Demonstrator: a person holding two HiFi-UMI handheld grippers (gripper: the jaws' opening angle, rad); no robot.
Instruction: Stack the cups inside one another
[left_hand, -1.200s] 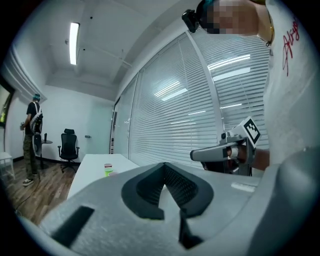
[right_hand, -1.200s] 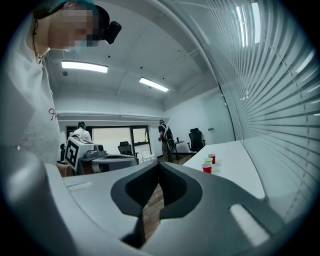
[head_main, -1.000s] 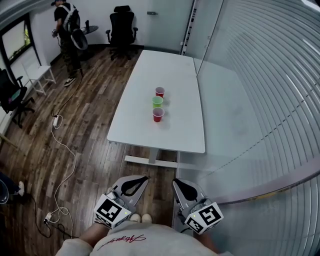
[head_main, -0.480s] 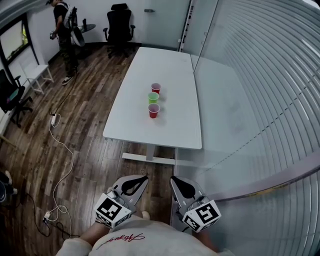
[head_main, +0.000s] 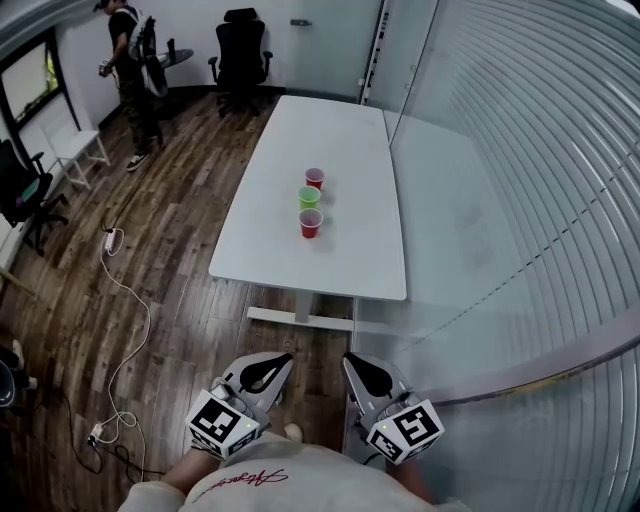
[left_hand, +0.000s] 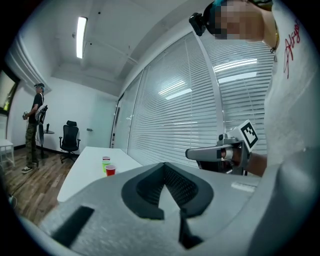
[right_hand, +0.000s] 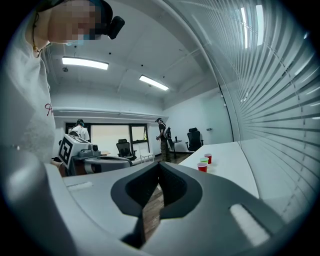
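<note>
Three cups stand in a short row on the white table (head_main: 350, 270): a red cup (head_main: 311, 222) nearest, a green cup (head_main: 309, 197) behind it, a second red cup (head_main: 314, 178) farthest. Both grippers are held close to the body, well short of the table and over the wooden floor. My left gripper (head_main: 283, 360) is shut and empty. My right gripper (head_main: 351, 359) is also shut with nothing in it. The left gripper view shows the cups (left_hand: 110, 170) far ahead, beyond its closed jaws. In the right gripper view the cups (right_hand: 202, 167) are small and distant.
A glass wall with blinds (head_main: 500, 200) runs along the table's right side. A person (head_main: 130, 60) stands at the back left near a black office chair (head_main: 240, 50). A white cable (head_main: 125, 300) trails over the wooden floor, and another chair (head_main: 20, 190) stands at the left.
The head view has shifted slightly, so the table sits a little higher in the picture. Both grippers stay shut in the same place, and the cups have not moved.
</note>
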